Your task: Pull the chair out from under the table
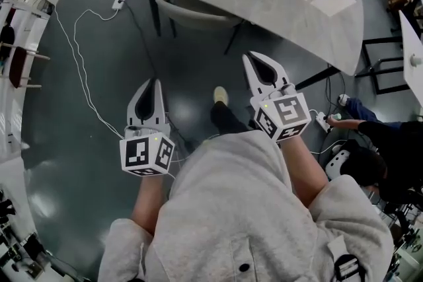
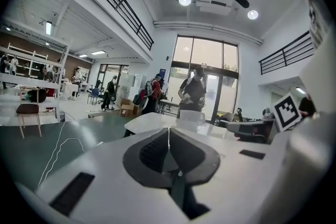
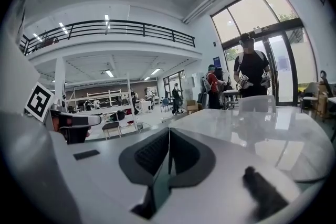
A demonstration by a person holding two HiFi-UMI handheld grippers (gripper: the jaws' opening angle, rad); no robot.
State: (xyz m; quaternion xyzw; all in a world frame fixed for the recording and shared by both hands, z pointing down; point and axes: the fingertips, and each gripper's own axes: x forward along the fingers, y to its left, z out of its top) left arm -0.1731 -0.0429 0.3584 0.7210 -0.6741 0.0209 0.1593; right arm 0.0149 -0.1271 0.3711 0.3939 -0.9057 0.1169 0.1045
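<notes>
Grippers held ahead of us, left gripper (image 1: 156,84) and right gripper (image 1: 248,59) both closed on nothing, point toward the chair (image 1: 192,15) to reach its back. It sits tucked under the white table (image 1: 277,3), seemingly only its curved back showing. White cable (image 1: 80,72) loops across the floor (image 1: 86,142); a person (image 1: 390,142) crouches right.

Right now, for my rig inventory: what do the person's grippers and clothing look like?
The left gripper and right gripper are white, with tapered jaws lined in dark ribbed pads and a cube of black square markers. The person wears a light grey top.
</notes>
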